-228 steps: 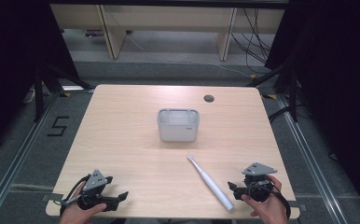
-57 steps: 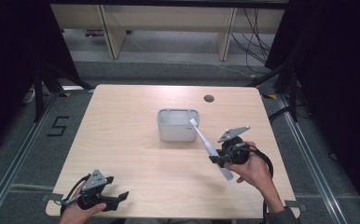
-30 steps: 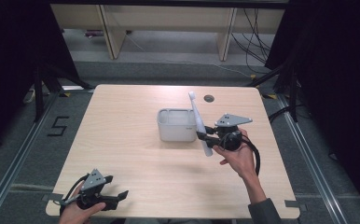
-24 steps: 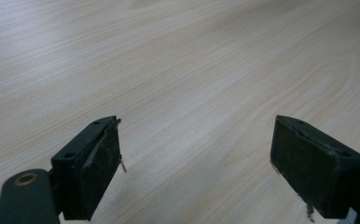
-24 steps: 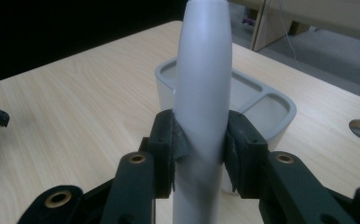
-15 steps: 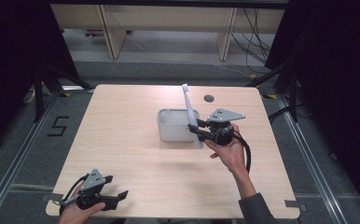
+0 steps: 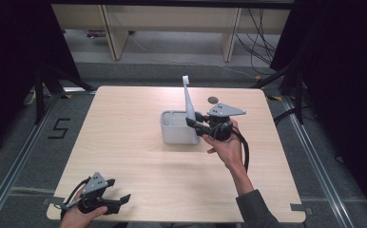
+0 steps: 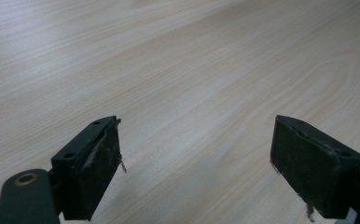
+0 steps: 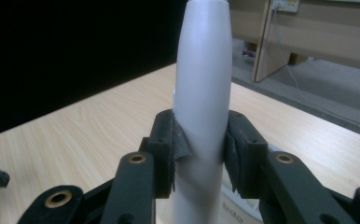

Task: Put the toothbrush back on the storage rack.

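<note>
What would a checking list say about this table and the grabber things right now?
Surface: pale wooden table, bare apart from the job's things; a small dark round spot near the far edge.
Job's things: white toothbrush held nearly upright over the grey box.
Clutter: nothing seen.
Grippers: right gripper clamped on the toothbrush; left gripper open at the near edge.
Cables: black cable trailing from the right gripper.
Surroundings: dark curtains, wooden furniture legs beyond.
</note>
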The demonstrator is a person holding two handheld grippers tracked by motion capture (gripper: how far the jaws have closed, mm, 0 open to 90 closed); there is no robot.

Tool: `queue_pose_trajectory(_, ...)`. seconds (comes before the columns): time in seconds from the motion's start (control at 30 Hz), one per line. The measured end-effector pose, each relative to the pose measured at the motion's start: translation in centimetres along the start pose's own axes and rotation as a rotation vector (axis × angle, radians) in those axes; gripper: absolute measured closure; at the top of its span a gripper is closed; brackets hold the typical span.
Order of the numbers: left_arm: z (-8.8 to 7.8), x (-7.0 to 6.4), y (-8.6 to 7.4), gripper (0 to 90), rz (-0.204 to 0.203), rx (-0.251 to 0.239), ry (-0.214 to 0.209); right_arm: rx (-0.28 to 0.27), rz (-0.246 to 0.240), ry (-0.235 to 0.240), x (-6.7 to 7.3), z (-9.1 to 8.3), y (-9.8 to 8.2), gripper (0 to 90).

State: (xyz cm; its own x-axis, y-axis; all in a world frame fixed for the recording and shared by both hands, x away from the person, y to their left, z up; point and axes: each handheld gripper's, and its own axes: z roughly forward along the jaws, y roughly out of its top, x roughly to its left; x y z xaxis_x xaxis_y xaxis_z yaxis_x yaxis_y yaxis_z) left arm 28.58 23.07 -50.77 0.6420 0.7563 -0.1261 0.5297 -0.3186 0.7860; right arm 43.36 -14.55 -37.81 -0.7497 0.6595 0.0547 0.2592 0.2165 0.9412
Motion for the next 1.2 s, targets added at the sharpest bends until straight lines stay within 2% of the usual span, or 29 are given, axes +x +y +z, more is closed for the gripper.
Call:
queue_pose_trajectory(0.07,0.0,0.0,0.0,15.3,-0.001,-0.003,0.005,-0.004,0.02,0.001,0.0,0.2,0.2,66.7)
queue_pose_trajectory(0.13,0.0,0.0,0.0,15.3,0.001,-0.003,0.004,-0.013,0.004,-0.005,-0.1,0.5,0.5,66.7)
queue_pose_trajectory(0.17,0.0,-0.1,0.0,15.3,-0.002,-0.005,0.004,-0.017,0.026,-0.003,0.0,0.7,0.6,66.7)
queue_pose_trajectory(0.2,0.0,-0.1,0.0,15.3,-0.001,-0.002,0.002,-0.02,0.023,0.009,-0.1,0.9,0.7,66.7)
queue_pose_trajectory(0.27,0.0,0.0,0.0,15.3,0.0,-0.003,0.0,-0.025,0.012,-0.006,-0.1,1.2,1.1,66.7)
queue_pose_trajectory(0.33,0.1,-0.1,0.0,15.4,-0.009,-0.011,-0.004,-0.032,0.031,0.001,-0.2,1.5,1.3,66.6)
queue_pose_trajectory(0.37,0.0,0.0,0.0,15.3,0.006,0.004,-0.001,-0.033,0.031,0.001,-0.3,1.6,1.4,66.7)
queue_pose_trajectory(0.4,0.1,-0.2,0.0,15.3,-0.024,-0.022,-0.004,-0.037,0.023,-0.013,-0.4,1.8,1.5,66.7)
queue_pose_trajectory(0.43,0.1,-0.2,0.0,15.3,-0.023,-0.024,-0.004,-0.054,0.021,0.003,-0.5,2.1,1.6,66.7)
queue_pose_trajectory(0.5,0.1,-0.2,0.0,15.3,-0.02,-0.016,-0.009,-0.043,0.04,0.002,-0.5,2.3,1.9,66.7)
queue_pose_trajectory(0.57,0.1,-0.2,0.0,15.3,-0.019,-0.016,-0.009,-0.057,0.021,-0.013,-0.8,2.7,2.1,66.7)
queue_pose_trajectory(0.6,0.1,-0.2,0.0,15.3,-0.02,-0.017,-0.009,-0.057,0.038,-0.024,-0.8,2.8,2.1,66.7)
queue_pose_trajectory(0.73,0.1,-0.2,0.0,15.3,-0.018,-0.021,-0.012,-0.062,0.039,-0.033,-1.3,3.6,2.3,66.7)
queue_pose_trajectory(0.77,0.1,-0.2,-0.1,15.3,-0.017,-0.021,-0.013,-0.06,0.057,-0.025,-1.3,3.8,2.3,66.7)
queue_pose_trajectory(0.83,0.1,-0.2,-0.1,15.3,-0.017,-0.013,-0.008,-0.064,0.05,-0.043,-1.6,4.1,2.4,66.7)
queue_pose_trajectory(0.87,0.1,-0.2,-0.1,15.3,-0.017,-0.014,-0.013,-0.057,0.07,-0.036,-1.6,4.2,2.4,66.6)
queue_pose_trajectory(0.9,0.1,-0.2,-0.1,15.3,-0.018,-0.015,-0.013,-0.063,0.059,-0.032,-1.9,4.5,2.4,66.7)
queue_pose_trajectory(0.97,0.1,-0.2,-0.1,15.3,-0.018,-0.013,-0.014,-0.052,0.086,-0.042,-2.0,4.8,2.5,66.6)
queue_pose_trajectory(1.03,0.1,-0.3,-0.1,15.3,-0.023,-0.009,-0.013,-0.071,0.075,-0.055,-2.3,5.1,2.5,66.7)
queue_pose_trajectory(1.1,0.1,-0.3,-0.1,15.3,-0.022,-0.009,-0.014,-0.059,0.103,-0.057,-2.5,5.4,2.4,66.6)
queue_pose_trajectory(1.17,0.1,-0.3,-0.1,15.3,-0.023,-0.009,-0.014,-0.061,0.07,-0.078,-2.8,5.7,2.2,66.6)
queue_pose_trajectory(1.2,0.1,-0.3,-0.1,15.3,-0.023,-0.012,-0.014,-0.047,0.094,-0.069,-2.8,5.9,2.2,66.6)
